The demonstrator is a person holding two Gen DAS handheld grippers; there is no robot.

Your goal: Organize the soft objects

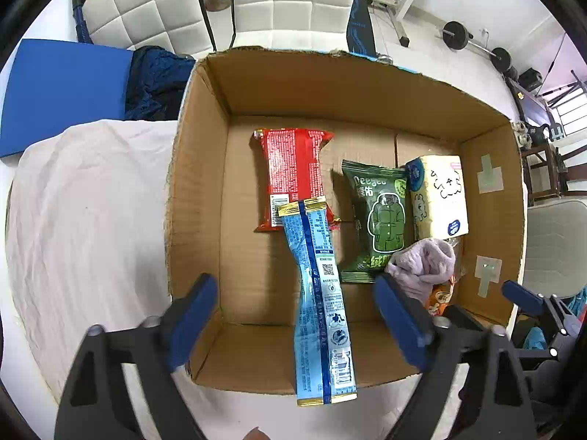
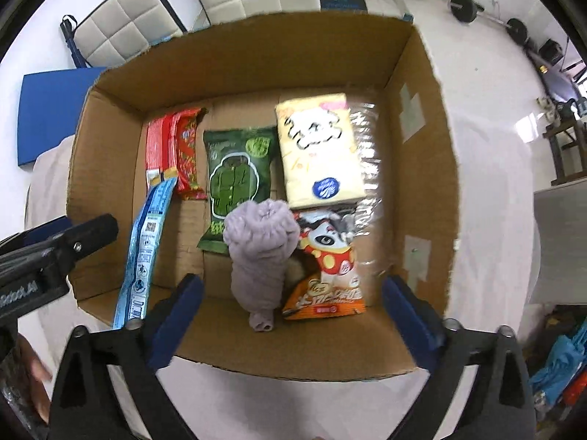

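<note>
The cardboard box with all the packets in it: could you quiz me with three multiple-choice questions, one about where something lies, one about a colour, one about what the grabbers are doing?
1. Where does the long blue packet lie?
A. Flat beside the box
B. Draped over the near wall of the cardboard box, its far end on the red packet
C. Under the green packet

2. What colour is the rolled sock?
A. Pale purple
B. Orange
C. Black

3. How do the left gripper and right gripper stand?
A. Both shut on packets
B. Only the left holds something
C. Both open, holding nothing

Answers: 1 B, it hangs over the near edge; 2 A, lavender fabric by the green packet; 3 C, their blue fingers are spread wide apart.
</note>
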